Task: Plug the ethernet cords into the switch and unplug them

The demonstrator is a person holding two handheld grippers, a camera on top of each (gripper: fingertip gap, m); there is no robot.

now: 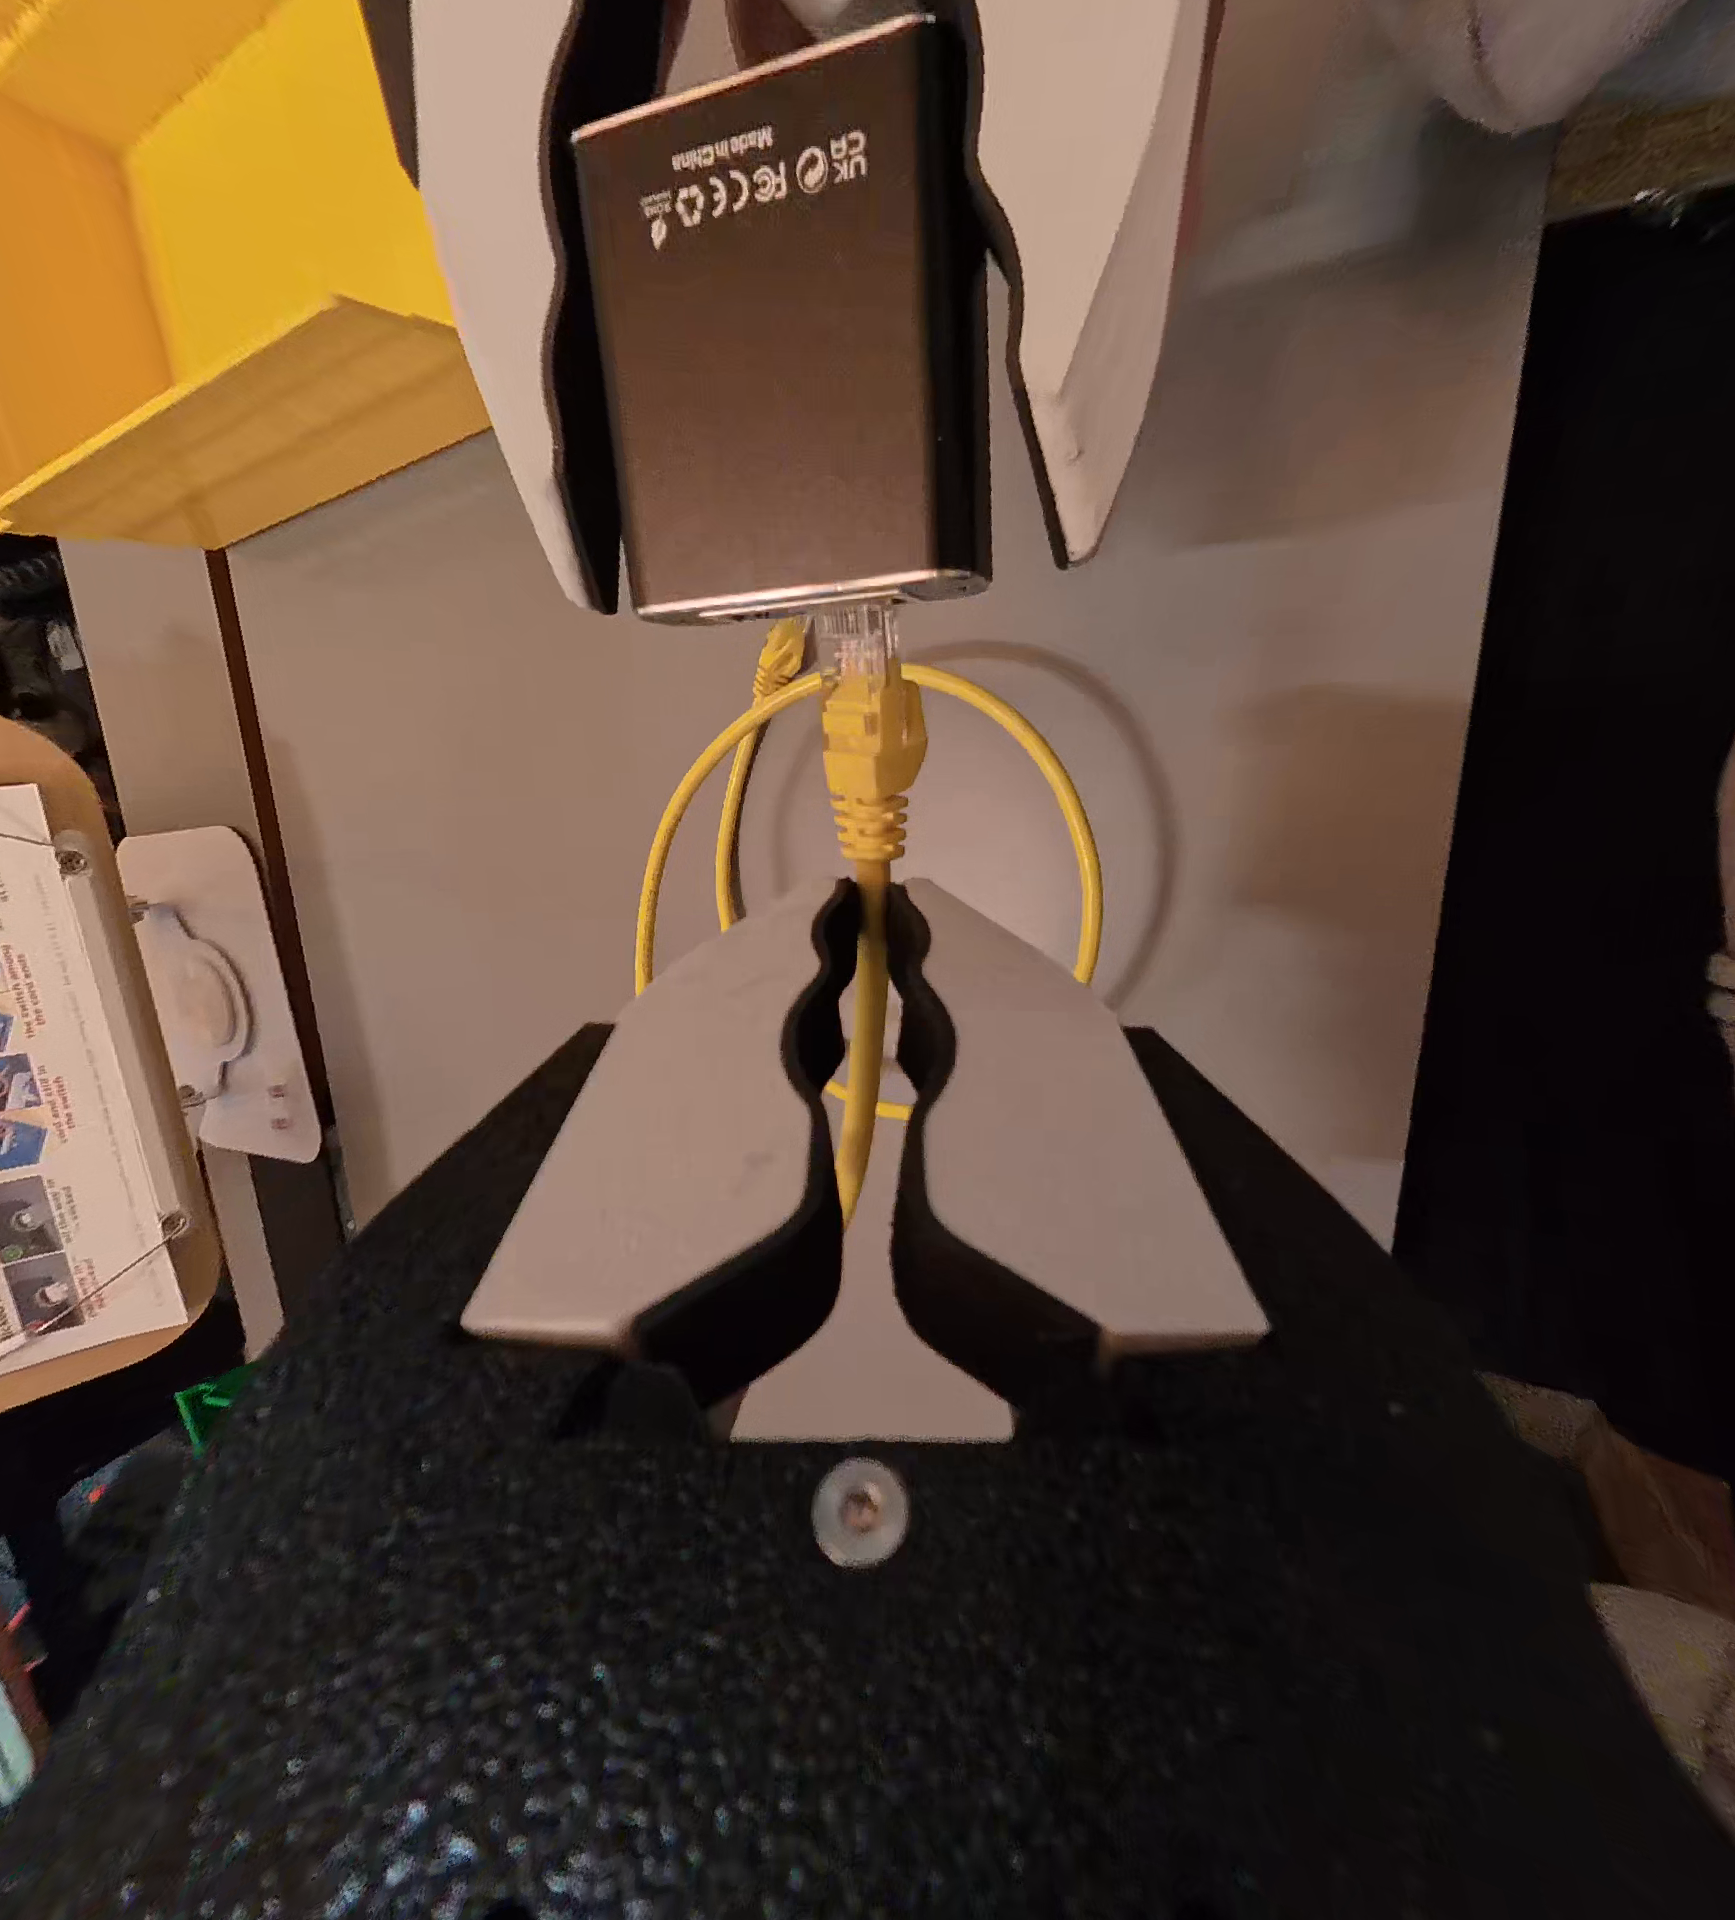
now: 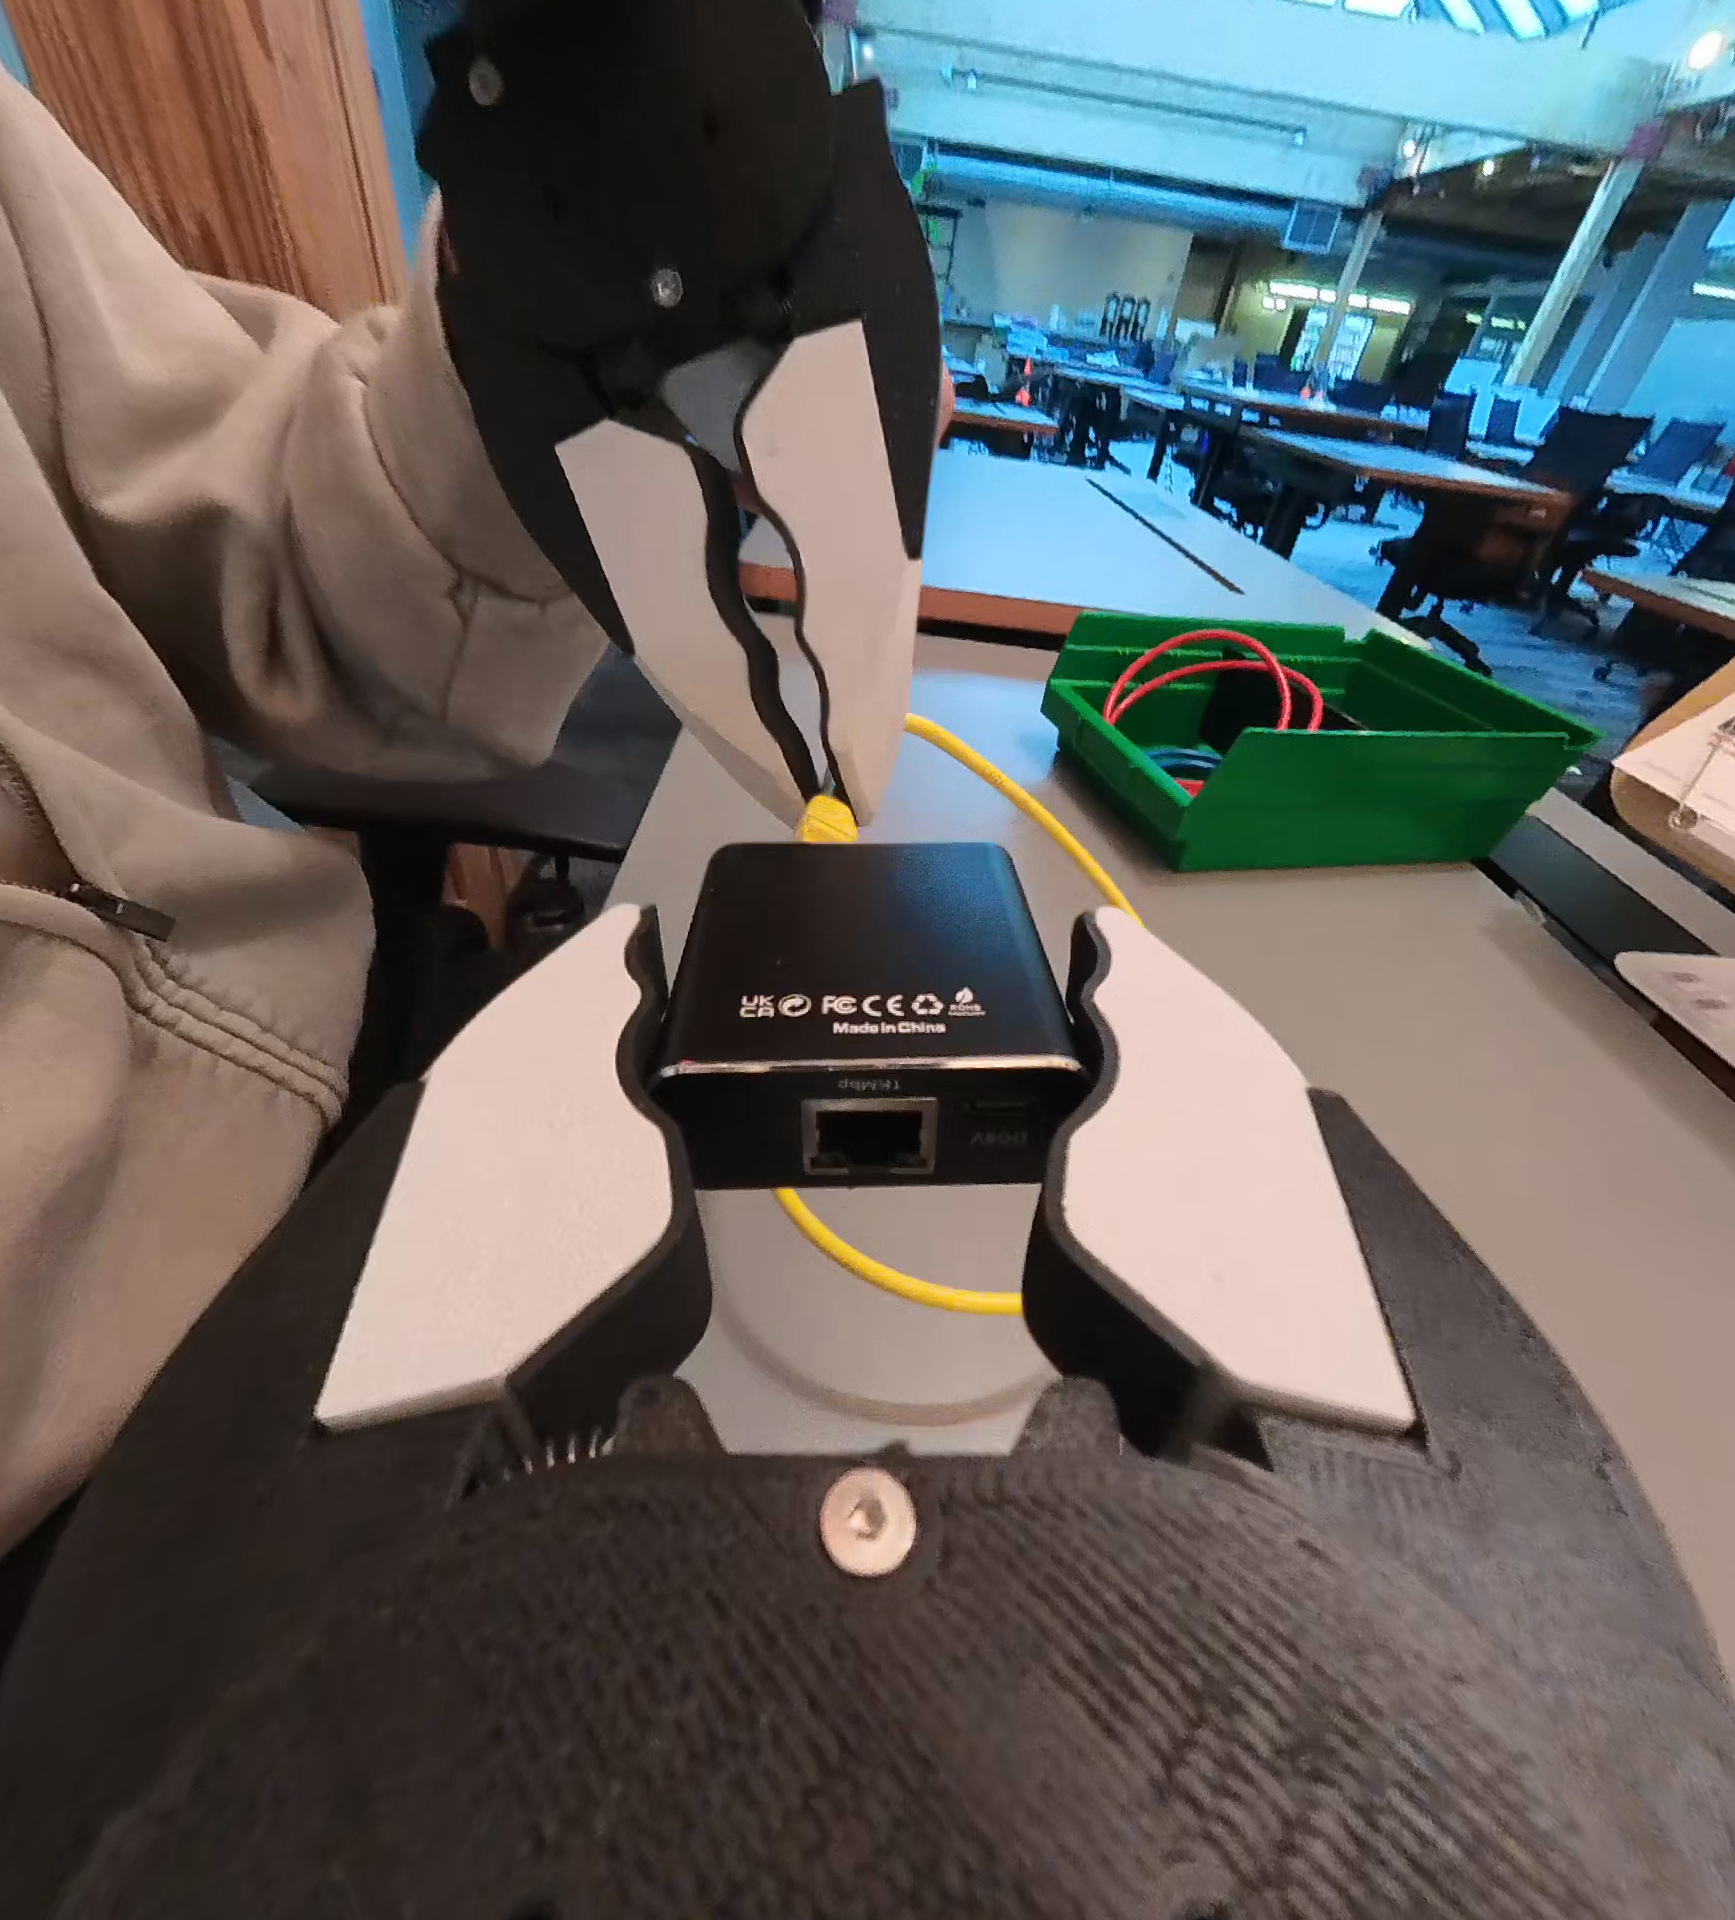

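My right gripper (image 2: 863,925) is shut on the black switch (image 2: 847,997) and holds it above the grey table (image 2: 1362,1039). An empty port (image 2: 870,1136) faces the right wrist camera. My left gripper (image 1: 871,894) is shut on the yellow ethernet cord (image 1: 868,997) just behind its plug boot (image 1: 873,758). The clear plug tip (image 1: 858,639) sits in a port on the switch's (image 1: 780,364) far face; I cannot tell how deep. The cord's other yellow plug (image 1: 780,655) is at the same face. The cord loops below. The left gripper (image 2: 837,805) also shows in the right wrist view.
A green bin (image 2: 1362,790) holding red (image 2: 1216,675) and blue cords stands at the table's far right. A yellow bin (image 1: 167,312) is to one side. A clipboard with an instruction sheet (image 1: 1,1091) lies at the table's edge. A person's beige sleeve (image 2: 167,520) is close by. Left tips to right tips: about 5 cm.
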